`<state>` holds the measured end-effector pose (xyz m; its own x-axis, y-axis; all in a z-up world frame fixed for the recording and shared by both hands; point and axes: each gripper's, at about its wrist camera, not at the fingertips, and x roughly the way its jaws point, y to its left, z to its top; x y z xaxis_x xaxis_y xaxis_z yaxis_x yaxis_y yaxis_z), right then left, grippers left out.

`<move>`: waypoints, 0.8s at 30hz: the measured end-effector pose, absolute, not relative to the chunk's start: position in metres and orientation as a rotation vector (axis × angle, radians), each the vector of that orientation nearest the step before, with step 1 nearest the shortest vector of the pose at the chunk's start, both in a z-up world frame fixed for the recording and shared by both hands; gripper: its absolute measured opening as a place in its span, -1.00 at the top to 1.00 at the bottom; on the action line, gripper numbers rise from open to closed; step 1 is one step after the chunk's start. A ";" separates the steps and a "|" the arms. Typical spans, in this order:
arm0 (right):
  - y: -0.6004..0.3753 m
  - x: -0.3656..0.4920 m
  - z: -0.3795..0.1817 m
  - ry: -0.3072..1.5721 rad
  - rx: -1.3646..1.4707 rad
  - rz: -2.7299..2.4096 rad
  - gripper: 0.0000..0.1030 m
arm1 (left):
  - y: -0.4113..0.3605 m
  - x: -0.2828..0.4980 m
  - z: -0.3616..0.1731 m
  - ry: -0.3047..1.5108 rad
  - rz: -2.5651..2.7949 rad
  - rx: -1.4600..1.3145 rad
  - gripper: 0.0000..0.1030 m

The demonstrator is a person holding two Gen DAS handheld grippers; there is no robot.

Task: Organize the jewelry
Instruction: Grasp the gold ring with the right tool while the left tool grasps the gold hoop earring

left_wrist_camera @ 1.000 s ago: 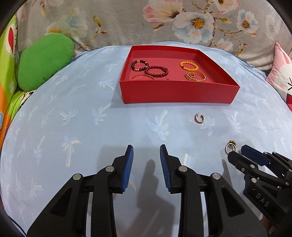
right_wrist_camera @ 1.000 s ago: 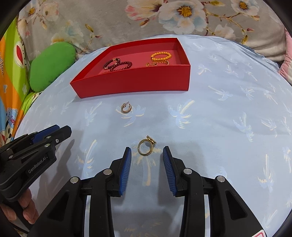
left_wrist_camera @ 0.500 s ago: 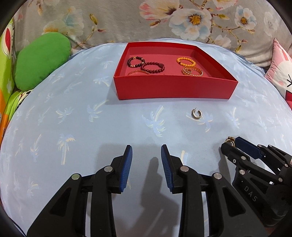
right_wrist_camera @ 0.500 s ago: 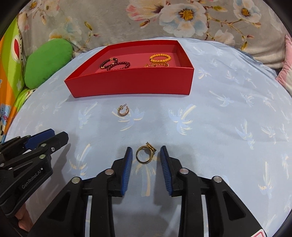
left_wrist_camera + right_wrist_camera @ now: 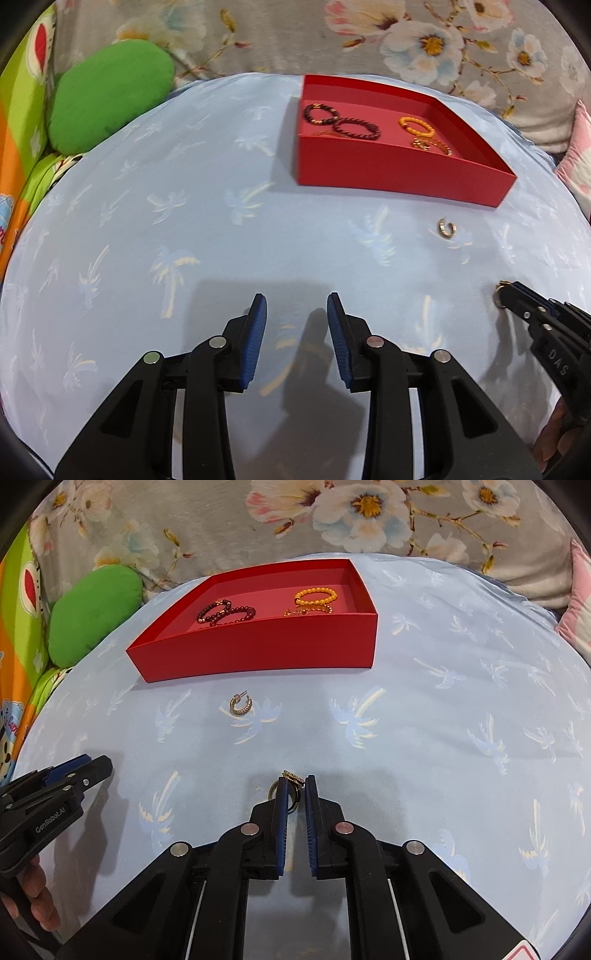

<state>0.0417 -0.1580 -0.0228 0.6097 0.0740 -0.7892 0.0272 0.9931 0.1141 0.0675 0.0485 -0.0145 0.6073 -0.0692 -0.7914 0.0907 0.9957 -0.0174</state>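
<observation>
Right gripper (image 5: 296, 787): fingers (image 5: 282, 801) nearly closed around a gold ring (image 5: 291, 780) lying on the light-blue palm-print bedsheet (image 5: 443, 720); the ring sits between the tips, its ornamented top poking out at 12 o'clock.

Left gripper (image 5: 293, 314): fingers apart, holding nothing, over the sheet.

Gold hoop earring (image 5: 241, 704): loose on the sheet at 11 o'clock from the ring, near the front wall of the red tray (image 5: 258, 653).

Tray contents: two dark beaded bracelets (image 5: 225, 613), orange beaded bracelet (image 5: 316, 595), gold chain piece (image 5: 308, 609).
</observation>
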 end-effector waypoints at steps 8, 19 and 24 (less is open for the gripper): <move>-0.162 0.039 -0.016 0.899 0.137 0.023 0.83 | 0.047 0.068 -0.012 0.909 -0.103 0.020 0.37; -0.171 0.036 -0.006 0.871 0.158 0.010 0.83 | -0.010 0.086 -0.005 0.895 -0.228 0.046 0.12; -0.182 0.037 -0.006 0.873 0.178 -0.005 0.83 | -0.040 0.100 -0.012 0.910 -0.283 0.056 0.12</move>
